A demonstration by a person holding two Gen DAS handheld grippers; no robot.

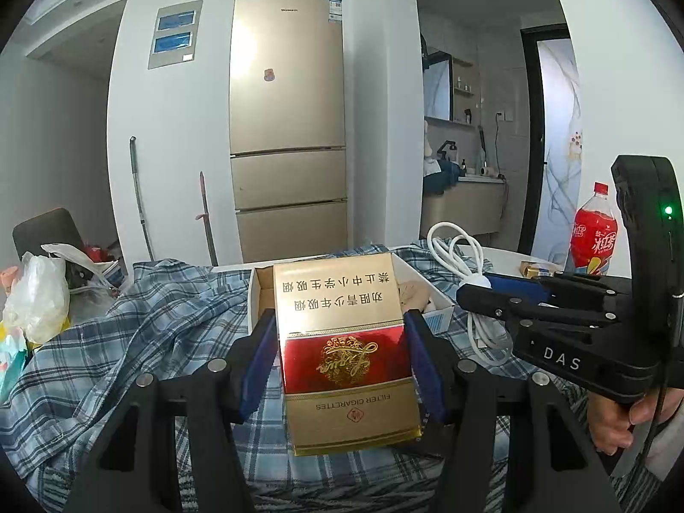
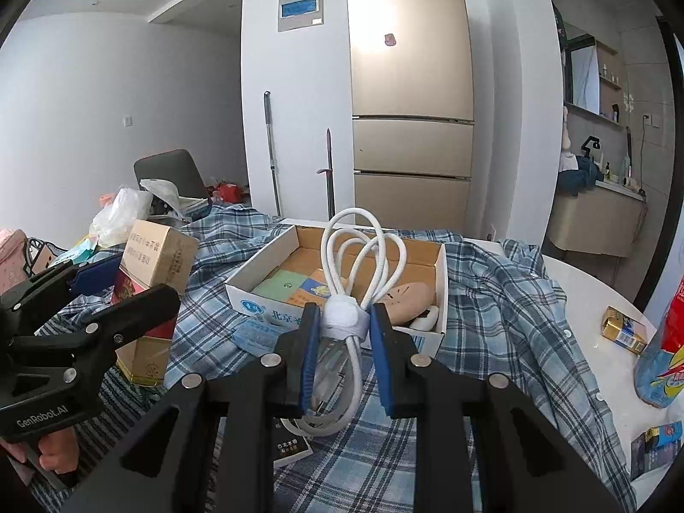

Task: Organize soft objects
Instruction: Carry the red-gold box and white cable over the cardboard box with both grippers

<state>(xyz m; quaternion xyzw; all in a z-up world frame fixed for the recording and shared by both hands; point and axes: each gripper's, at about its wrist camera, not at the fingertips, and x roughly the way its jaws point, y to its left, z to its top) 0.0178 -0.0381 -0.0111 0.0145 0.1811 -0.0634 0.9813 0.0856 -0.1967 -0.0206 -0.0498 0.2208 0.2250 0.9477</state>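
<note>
My left gripper (image 1: 340, 342) is shut on a gold and red cigarette carton (image 1: 342, 342), held upright above the plaid shirt (image 1: 149, 333). It also shows in the right wrist view (image 2: 149, 295). My right gripper (image 2: 344, 320) is shut on a coiled white cable (image 2: 363, 248) at its wrapped middle, just in front of an open cardboard box (image 2: 440, 282). The box holds a beige soft item (image 2: 410, 299) and flat packets. The right gripper (image 1: 474, 290) shows at the right of the left wrist view, with the cable (image 1: 453, 248).
The blue plaid shirt (image 2: 513, 299) covers the table. Plastic bags (image 1: 38, 295) lie at the left. A red soda bottle (image 1: 594, 231) and small gold boxes (image 2: 624, 329) stand at the right. A fridge (image 2: 410, 85) is behind.
</note>
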